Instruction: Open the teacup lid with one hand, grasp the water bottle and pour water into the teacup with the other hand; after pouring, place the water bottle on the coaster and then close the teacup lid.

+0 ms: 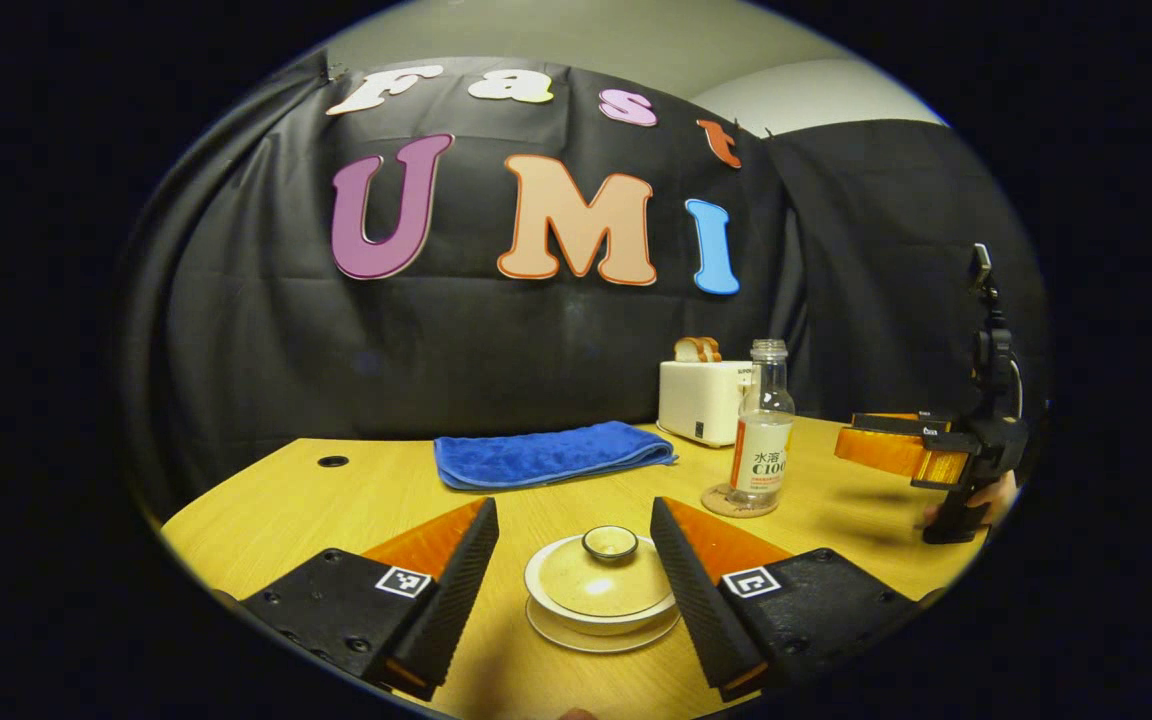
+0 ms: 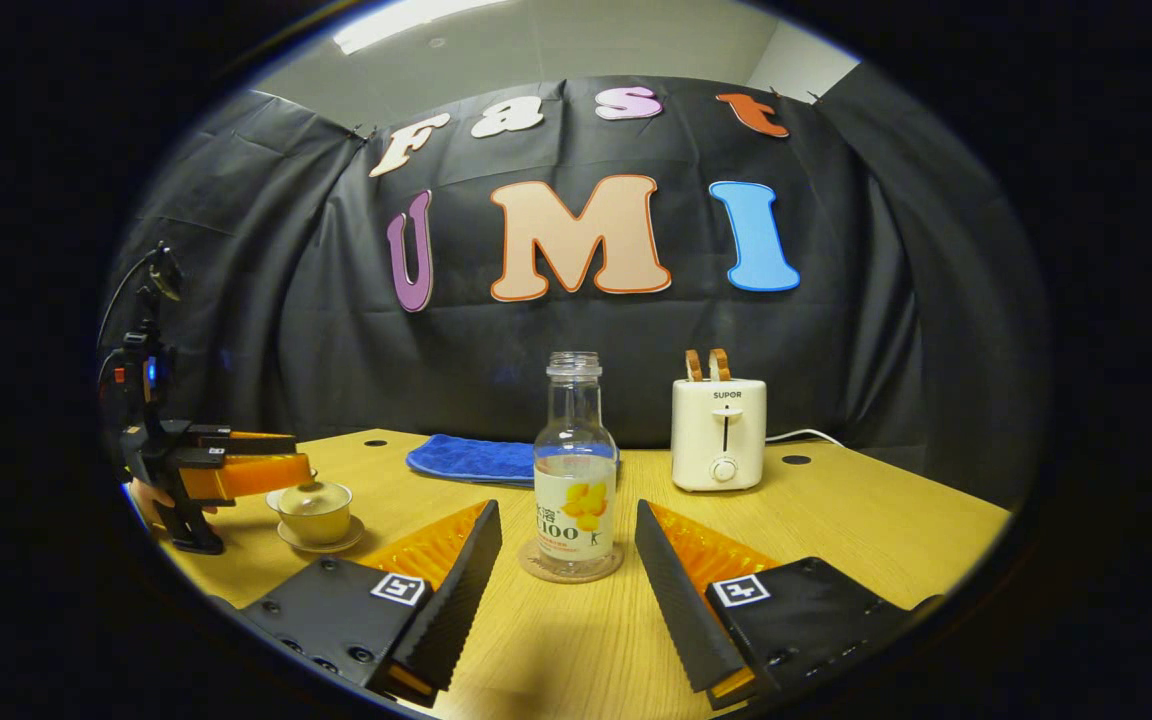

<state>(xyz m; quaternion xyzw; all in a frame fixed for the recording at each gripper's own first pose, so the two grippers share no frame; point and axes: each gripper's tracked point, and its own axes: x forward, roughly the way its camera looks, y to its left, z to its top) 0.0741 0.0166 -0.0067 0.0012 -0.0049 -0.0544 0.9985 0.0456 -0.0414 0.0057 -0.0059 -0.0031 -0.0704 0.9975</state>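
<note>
My left gripper [image 1: 574,580] stands wide around the lidded teacup [image 1: 602,585]; the small knob [image 1: 609,542] could slip my grip. My right gripper [image 2: 561,590] gapes before the uncapped water bottle [image 2: 574,470], seemingly on its coaster [image 2: 570,566], which a clumsy nudge might topple.

Smooth wood-grain table [image 2: 836,520], fluffy blue cloth towel [image 1: 551,452], glossy glazed ceramic teacup [image 1: 601,585], clear plastic water bottle [image 2: 574,470] with paper label, glossy plastic toaster [image 2: 719,432]

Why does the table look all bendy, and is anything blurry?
Left gripper view: the fisheye lens curves the table edge; teacup lid looks sharp. Right gripper view: same bending, water bottle crisp, a ceiling light glares at the top.
</note>
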